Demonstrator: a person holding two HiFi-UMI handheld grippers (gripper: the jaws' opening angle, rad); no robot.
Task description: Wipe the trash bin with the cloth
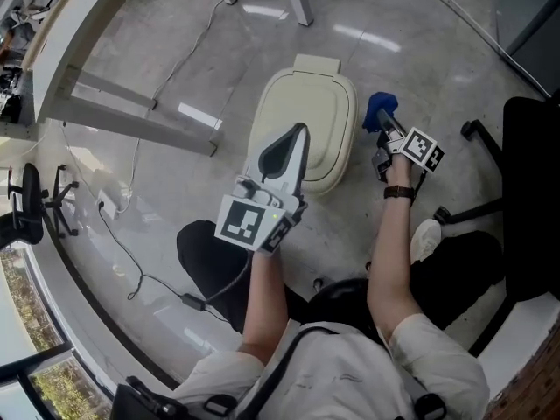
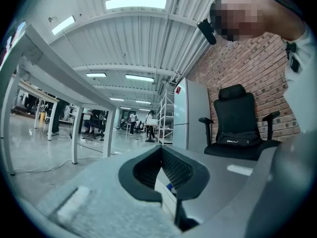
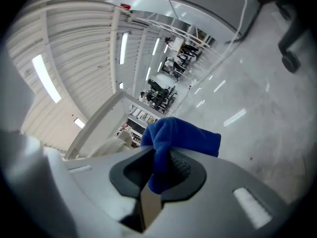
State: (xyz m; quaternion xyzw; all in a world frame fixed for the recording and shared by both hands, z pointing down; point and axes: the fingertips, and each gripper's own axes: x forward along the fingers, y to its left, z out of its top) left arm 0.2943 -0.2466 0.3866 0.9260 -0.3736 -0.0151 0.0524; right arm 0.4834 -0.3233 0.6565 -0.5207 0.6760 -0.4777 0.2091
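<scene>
1. Grey floor [image 1: 411, 51] carries the bin [image 1: 319, 103] at centre.
2. Left gripper [image 1: 299, 132], jaws together and empty, hovers over the bin's 7 o'clock side.
3. Right gripper [image 1: 386, 121] clamps the cloth [image 1: 378, 105] just beside the bin's 3 o'clock.

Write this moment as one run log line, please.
right gripper: shut on blue cloth | cloth: beside trash bin, contact unclear | left gripper: shut, empty, over bin lid
</scene>
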